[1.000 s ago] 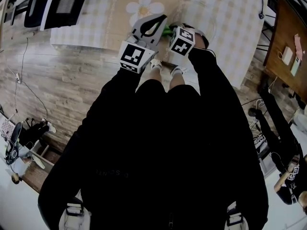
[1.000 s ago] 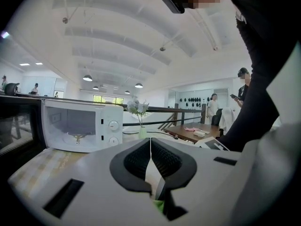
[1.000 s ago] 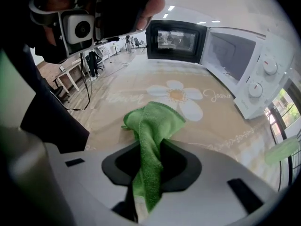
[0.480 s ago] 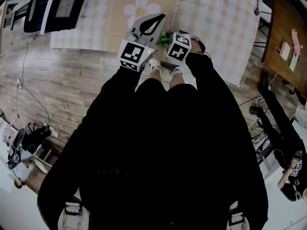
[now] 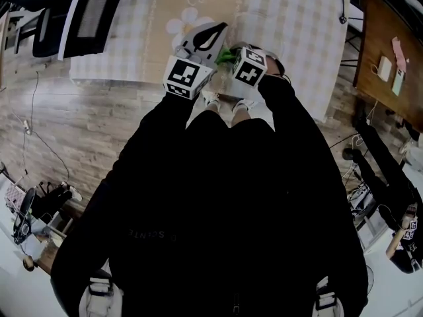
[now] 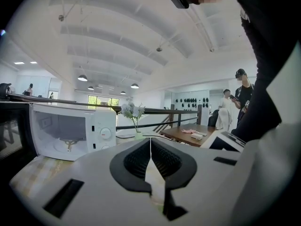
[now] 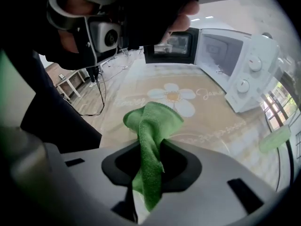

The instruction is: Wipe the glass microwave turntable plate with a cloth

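My right gripper (image 7: 150,145) is shut on a green cloth (image 7: 153,121), which bunches up out of the jaws above the daisy mat (image 7: 174,95). A faint curved rim on the mat just beyond it looks like the clear glass plate (image 7: 202,138). In the head view the cloth (image 5: 227,55) shows between the two marker cubes, held at the table's near edge. My left gripper (image 6: 150,142) is raised and level, its jaws closed together with nothing between them. It shows too in the head view as the left gripper (image 5: 215,29), to the left of the right gripper (image 5: 239,57).
A white microwave (image 7: 235,65) stands on the checked tablecloth with its door (image 7: 171,46) swung open; the microwave (image 6: 70,131) also faces the left gripper. A vase of flowers (image 6: 134,114) and a wooden table (image 5: 390,58) lie to the right. Other people (image 6: 240,88) stand farther off.
Both grippers stay close together at the table's near edge, with the cloth still in the right one. The head view has shifted slightly.
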Available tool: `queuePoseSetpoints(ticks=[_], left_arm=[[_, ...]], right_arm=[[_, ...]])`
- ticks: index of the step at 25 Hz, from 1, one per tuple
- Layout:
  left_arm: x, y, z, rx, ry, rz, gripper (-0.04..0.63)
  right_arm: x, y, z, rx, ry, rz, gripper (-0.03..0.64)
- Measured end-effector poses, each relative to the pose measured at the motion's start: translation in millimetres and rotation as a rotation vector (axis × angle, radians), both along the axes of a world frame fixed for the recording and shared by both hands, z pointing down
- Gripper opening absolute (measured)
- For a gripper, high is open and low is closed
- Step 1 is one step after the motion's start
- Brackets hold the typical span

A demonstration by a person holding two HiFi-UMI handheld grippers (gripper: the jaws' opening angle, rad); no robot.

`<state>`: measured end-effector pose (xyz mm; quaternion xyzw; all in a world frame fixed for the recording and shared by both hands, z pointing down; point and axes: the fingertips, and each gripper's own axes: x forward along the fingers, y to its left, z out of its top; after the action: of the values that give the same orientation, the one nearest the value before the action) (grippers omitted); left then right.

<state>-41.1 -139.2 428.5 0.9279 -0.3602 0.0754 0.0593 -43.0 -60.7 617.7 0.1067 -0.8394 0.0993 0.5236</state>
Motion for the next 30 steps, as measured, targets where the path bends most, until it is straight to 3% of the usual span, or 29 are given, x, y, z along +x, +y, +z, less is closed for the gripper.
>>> queuePoseSetpoints(ticks=[12,30], left_arm=[[15,-34,-5,0.005,0.018,0.012,0.021],[31,-74,16,-0.032,-0.001,0.023,0.021]], right_arm=[[65,-103,-28,0.157,0.061,0.128,0.115],[94,-183,8,0.278,0.188,0.124,0.117]])
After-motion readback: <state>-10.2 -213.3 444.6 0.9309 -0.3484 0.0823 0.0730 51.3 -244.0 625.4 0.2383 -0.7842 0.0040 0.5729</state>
